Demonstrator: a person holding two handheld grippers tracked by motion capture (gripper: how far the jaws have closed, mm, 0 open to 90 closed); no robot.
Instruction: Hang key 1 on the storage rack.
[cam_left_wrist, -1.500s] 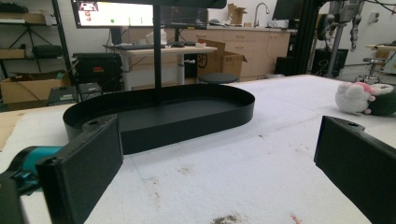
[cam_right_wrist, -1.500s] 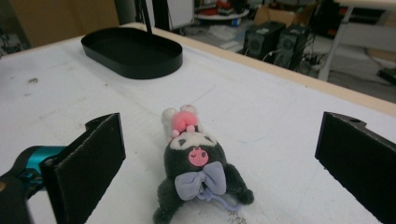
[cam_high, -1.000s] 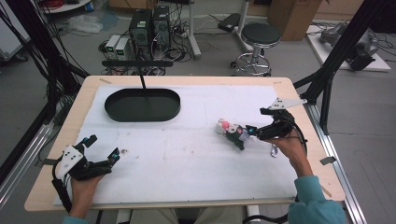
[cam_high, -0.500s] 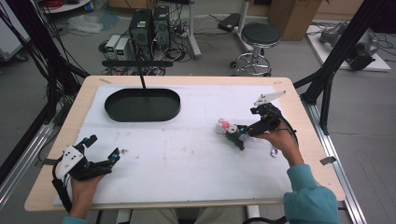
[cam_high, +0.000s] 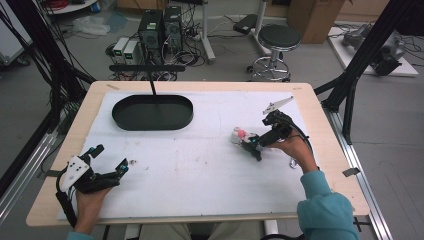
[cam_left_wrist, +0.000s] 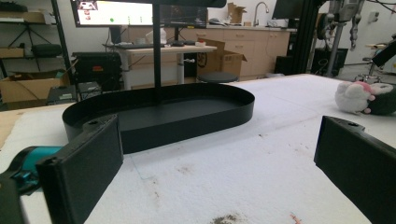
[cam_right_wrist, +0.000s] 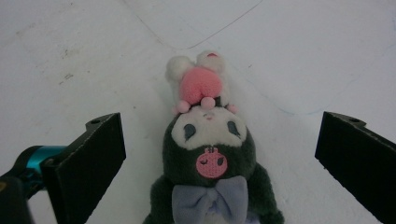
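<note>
A small plush toy (cam_high: 240, 135), dark green with a white face, pink cap and lilac bow, lies on the white table cover right of centre. My right gripper (cam_high: 250, 145) is open over it. In the right gripper view the plush toy (cam_right_wrist: 210, 158) lies between the two spread jaws of the right gripper (cam_right_wrist: 219, 127), touching neither. My left gripper (cam_high: 110, 159) rests open near the front left edge with nothing in it. The left gripper (cam_left_wrist: 219, 135) faces a black oval tray (cam_left_wrist: 196, 122), with the plush toy (cam_left_wrist: 357, 95) far off to the right.
The black oval tray (cam_high: 150, 126) sits at the back left with a thin black post (cam_high: 151, 85) rising behind it. A small crumb (cam_high: 132, 161) lies by the left gripper. A stool (cam_high: 279, 37) and computers (cam_high: 160, 27) stand on the floor beyond the table.
My right gripper has moved left to the plush toy, so its jaws now straddle the toy. The toy and the left gripper have stayed put.
</note>
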